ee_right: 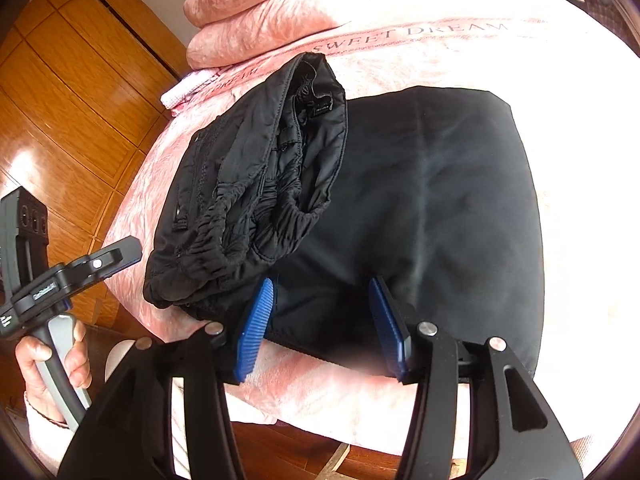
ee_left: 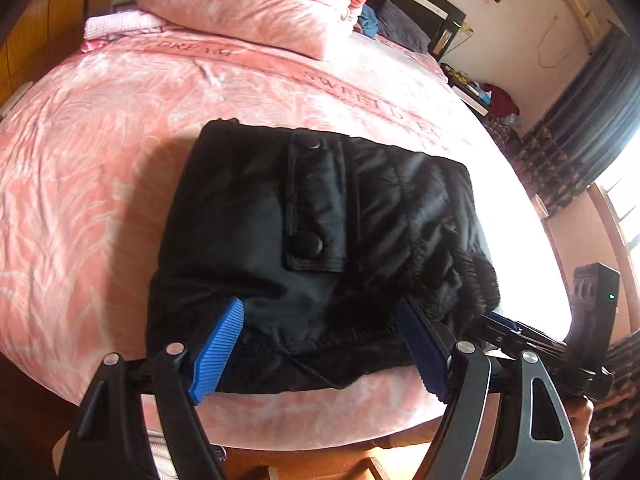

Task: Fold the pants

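While both tools hang over the near edge of the bed (ee_left: 100, 152), the black pants (ee_left: 312, 248) lie folded on its pink cover, close to that edge. From the left wrist view, the top layer shows a pocket flap (ee_left: 316, 204) with two snaps, and the gathered waistband (ee_left: 460, 280) bunches toward the right.

Left tool (ee_left: 324, 344): jaws wide apart, blue ribbed pads (ee_left: 218, 344) spread to either side of the near hem of the pants. Cloth lies between the pads, but they do not press on it; no grip.

Right tool (ee_right: 326, 328): jaws apart, though narrower than the left. Its pads (ee_right: 254, 332) straddle the near edge of the flat lower layer of the pants (ee_right: 420, 208). No pinch visible; the fabric lies smooth between them.

From the right wrist view, the folded upper part with the waistband (ee_right: 256, 200) sits heaped on the left side of the flat layer, with the inner lining and a label showing at its open end.

The left tool (ee_right: 80, 268) also appears at the left margin of this view, held by a hand (ee_right: 52, 364) on its grey grip.

Surroundings: folded pink quilt (ee_left: 256, 4) at the far end of the bed, wooden wardrobe (ee_right: 72, 100) to one side, dark curtain (ee_left: 576, 120) by a bright window.
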The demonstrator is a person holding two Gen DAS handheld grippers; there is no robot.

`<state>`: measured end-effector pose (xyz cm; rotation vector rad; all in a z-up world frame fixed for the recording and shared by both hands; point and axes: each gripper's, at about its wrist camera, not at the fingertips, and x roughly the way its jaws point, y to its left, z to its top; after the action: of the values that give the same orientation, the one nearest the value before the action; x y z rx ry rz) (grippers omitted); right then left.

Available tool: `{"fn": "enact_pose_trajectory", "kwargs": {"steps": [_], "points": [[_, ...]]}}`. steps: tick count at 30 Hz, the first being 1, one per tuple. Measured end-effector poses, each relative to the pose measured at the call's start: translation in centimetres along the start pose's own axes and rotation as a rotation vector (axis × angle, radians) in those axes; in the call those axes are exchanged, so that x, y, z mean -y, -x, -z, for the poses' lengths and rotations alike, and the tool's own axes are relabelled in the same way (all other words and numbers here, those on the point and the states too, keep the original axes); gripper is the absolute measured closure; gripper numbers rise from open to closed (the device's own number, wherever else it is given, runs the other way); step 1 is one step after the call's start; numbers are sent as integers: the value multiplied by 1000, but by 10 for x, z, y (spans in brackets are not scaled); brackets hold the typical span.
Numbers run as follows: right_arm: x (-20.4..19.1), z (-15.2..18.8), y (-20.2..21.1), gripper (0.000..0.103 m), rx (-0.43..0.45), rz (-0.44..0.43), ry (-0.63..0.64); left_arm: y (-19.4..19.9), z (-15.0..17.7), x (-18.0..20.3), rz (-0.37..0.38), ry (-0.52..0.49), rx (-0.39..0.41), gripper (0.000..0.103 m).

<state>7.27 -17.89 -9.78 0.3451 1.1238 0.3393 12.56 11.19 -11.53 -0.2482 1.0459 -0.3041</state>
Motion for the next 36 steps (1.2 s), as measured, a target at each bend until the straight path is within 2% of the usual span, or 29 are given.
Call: {"fn": "enact_pose_trajectory", "kwargs": {"steps": [2,4,7,12,15,21,24,25,29,32,36], "points": [[-1,-6,6,42,19,1,-2,-14,5,-3,-71,-9,-24,25],[-5,-9,16,34,43,-4,5,-28,19,3,-110,-40,-45,25],[-11,-18,23,28,63,2,23,-48,26,13,-192,-133,-46,22],[-14,-30,8,28,30,-1,19,-41,31,6,-160,-96,-56,21],[-13,-35,-4,27,6,-21,-4,-22,32,-4,-129,-33,-15,21],[-13,-39,-24,27,-32,-72,-43,-8,35,-30,-162,31,0,20],[-17,-40,-34,40,-45,-78,-42,-12,38,-39,-167,51,-21,20],[-18,-41,-38,50,-58,-78,-40,-14,39,-41,-170,54,-29,19],[-29,-39,-42,68,-46,-14,43,-20,43,-40,-178,36,-33,12],[-35,-35,-39,73,-30,13,89,-23,43,-41,-175,46,-36,10],[-35,-32,-38,74,-24,22,93,-28,43,-43,-165,62,-33,10]]}}
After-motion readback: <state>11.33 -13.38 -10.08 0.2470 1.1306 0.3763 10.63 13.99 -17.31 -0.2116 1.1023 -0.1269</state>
